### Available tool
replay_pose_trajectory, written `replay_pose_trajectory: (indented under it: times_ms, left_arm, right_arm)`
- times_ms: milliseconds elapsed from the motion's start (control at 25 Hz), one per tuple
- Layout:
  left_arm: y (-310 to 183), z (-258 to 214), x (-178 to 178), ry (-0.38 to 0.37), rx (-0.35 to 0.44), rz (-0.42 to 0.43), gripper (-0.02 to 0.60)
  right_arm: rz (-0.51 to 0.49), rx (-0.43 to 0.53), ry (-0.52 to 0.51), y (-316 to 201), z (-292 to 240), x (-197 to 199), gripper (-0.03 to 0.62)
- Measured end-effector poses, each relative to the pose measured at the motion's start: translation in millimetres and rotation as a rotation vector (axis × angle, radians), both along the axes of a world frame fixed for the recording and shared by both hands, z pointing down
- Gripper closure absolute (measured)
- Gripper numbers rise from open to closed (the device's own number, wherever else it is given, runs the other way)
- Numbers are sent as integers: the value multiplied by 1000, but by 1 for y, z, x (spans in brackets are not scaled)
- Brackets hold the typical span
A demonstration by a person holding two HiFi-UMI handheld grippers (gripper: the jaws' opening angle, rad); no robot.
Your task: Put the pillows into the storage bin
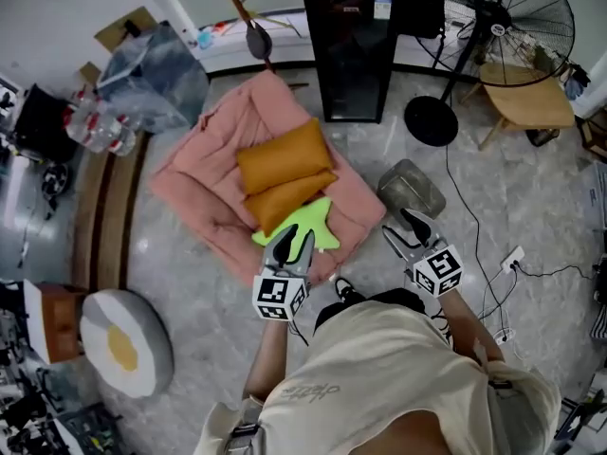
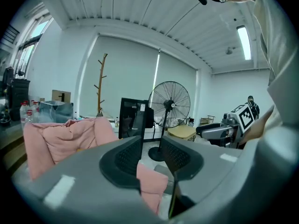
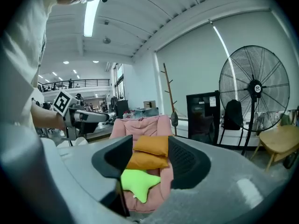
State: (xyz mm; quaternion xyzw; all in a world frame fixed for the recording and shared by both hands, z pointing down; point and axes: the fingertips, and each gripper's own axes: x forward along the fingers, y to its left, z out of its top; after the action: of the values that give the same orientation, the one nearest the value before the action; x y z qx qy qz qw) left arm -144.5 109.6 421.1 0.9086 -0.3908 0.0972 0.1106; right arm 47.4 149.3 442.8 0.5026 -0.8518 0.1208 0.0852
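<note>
Two orange pillows [image 1: 283, 154] [image 1: 285, 200] lie stacked on a big pink floor cushion [image 1: 209, 173], with a lime-green star-shaped pillow [image 1: 321, 224] at its near edge. My left gripper [image 1: 294, 243] is tilted down over the green pillow's near side. Its jaws stand apart, and in the left gripper view only a corner of the pink cushion [image 2: 152, 183] shows below the left gripper [image 2: 150, 146]. My right gripper [image 1: 403, 227] hovers open to the right, beside a grey squarish thing [image 1: 411, 190]. The right gripper [image 3: 149, 149] faces the orange pillows [image 3: 152, 145] and the green pillow [image 3: 137, 183]. A clear plastic bin [image 1: 152, 79] stands far left.
A black cabinet [image 1: 349, 45] and a standing fan [image 1: 503, 17] are behind the cushion, with a small wooden table [image 1: 526, 98] at the right. A round egg-patterned cushion [image 1: 123, 344] lies near left. A cable and power strip [image 1: 512, 259] run over the marble floor at the right.
</note>
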Motion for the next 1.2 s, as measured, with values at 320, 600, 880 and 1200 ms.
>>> replay_pose_trajectory:
  times_ms: [320, 600, 880, 1200]
  left_arm:
    - [-34, 18, -23, 28, -58, -73, 418]
    - [-52, 29, -32, 4, -102, -164, 419]
    - [-88, 11, -44, -39, -104, -354, 414]
    - [-136, -8, -25, -58, -100, -471, 411]
  right_arm:
    - [-30, -71, 29, -25, 21, -17, 362]
    - [-118, -93, 69, -75, 39, -14, 362]
    - [-260, -145, 27, -154, 68, -15, 362]
    - [-365, -250, -24, -258, 112, -23, 345]
